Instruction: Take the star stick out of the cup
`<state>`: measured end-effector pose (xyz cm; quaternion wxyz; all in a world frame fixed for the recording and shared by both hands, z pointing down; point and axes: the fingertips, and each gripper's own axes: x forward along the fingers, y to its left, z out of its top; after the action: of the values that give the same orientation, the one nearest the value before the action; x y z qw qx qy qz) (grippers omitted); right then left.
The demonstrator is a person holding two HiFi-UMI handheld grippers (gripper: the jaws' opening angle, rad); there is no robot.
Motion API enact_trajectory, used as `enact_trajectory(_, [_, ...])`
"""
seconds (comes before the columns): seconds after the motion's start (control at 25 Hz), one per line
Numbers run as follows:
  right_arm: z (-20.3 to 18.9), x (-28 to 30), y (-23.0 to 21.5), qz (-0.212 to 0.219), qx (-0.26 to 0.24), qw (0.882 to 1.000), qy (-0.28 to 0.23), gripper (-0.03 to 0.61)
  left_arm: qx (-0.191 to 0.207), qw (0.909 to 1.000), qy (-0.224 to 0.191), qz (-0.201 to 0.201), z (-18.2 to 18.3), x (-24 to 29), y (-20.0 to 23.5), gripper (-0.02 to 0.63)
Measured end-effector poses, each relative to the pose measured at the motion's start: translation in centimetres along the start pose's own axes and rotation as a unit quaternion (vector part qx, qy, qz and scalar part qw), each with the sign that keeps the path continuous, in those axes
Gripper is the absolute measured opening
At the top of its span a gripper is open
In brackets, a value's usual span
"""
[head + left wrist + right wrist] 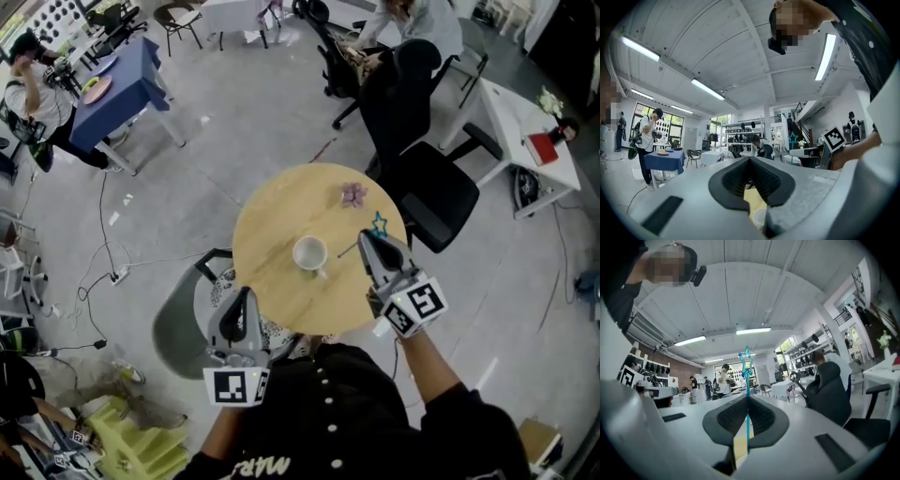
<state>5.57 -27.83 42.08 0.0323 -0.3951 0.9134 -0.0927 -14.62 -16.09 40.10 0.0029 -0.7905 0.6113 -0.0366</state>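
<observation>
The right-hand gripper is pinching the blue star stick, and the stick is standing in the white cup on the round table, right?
Not quite. The right gripper does pinch the star stick, but the stick is not in the cup. The head view shows it held clear, to the cup's right, near the edge of the round table.

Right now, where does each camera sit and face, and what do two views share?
Head view: on the person's head, facing steeply down at the round table and cup; the left gripper, right gripper and forearms show.
Left gripper view: on that gripper, facing level across the room; its shut fingers show.
Right gripper view: on that gripper, level; its fingers clamp the star stick.
Shared: all three show the star stick.
</observation>
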Motion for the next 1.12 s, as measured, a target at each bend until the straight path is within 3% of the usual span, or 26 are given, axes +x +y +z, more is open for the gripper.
enact_trajectory(0.2, [4.4,-4.1,-0.4,-0.053,-0.046,0.997,-0.023,0.006,-0.006,0.9996,-0.028,-0.007,2.2,0.8,0.0,0.003])
enact_trajectory(0.44, [7.8,-8.5,-0.8,-0.088,-0.040,0.994,-0.051,0.006,-0.030,0.9981,-0.054,-0.004,4.2,0.9,0.5,0.003])
enact_trajectory(1.12, [9.7,-13.4,-3.1,-0.161,-0.084,0.980,-0.076,0.006,-0.031,0.9977,-0.061,0.002,5.6,2.5,2.3,0.003])
